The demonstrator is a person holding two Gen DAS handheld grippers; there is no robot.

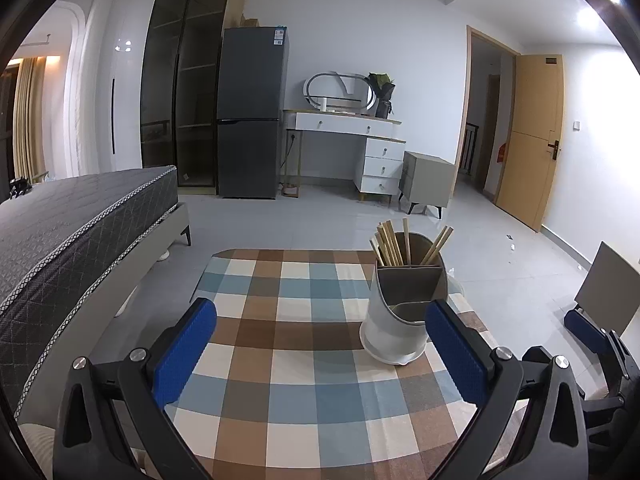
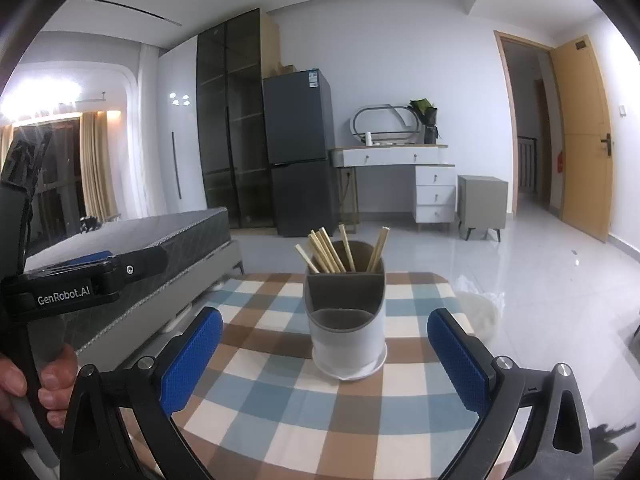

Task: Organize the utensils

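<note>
We judge the job close to finished, or finished. The chopsticks [image 2: 334, 254] stand bundled in the rear compartment of the utensil holder [image 2: 346, 332], leaning against its wall, with one or two resting apart toward the right side of that same compartment. The holder sits upright on its white saucer, just right of centre in the right wrist view and right of centre in the left wrist view, on the checked cloth of the bench [image 2: 280, 400]. Its two nearer compartments look empty as far as we can see into them.

We find no loose utensil anywhere on the cloth in either view; the squares in the lower half of both frames are bare. Anything beyond the bench edges is outside what we can check.

The left tool [image 1: 320, 348] is spread wide with nothing between its blue pads [image 1: 184, 354], and the right tool [image 2: 325, 354] is likewise wide and holds nothing. A hand [image 2: 36, 384] at the lower left of the right wrist view grips the left tool's handle. If anything remains, we would guess only a tidying of the stray sticks.
</note>
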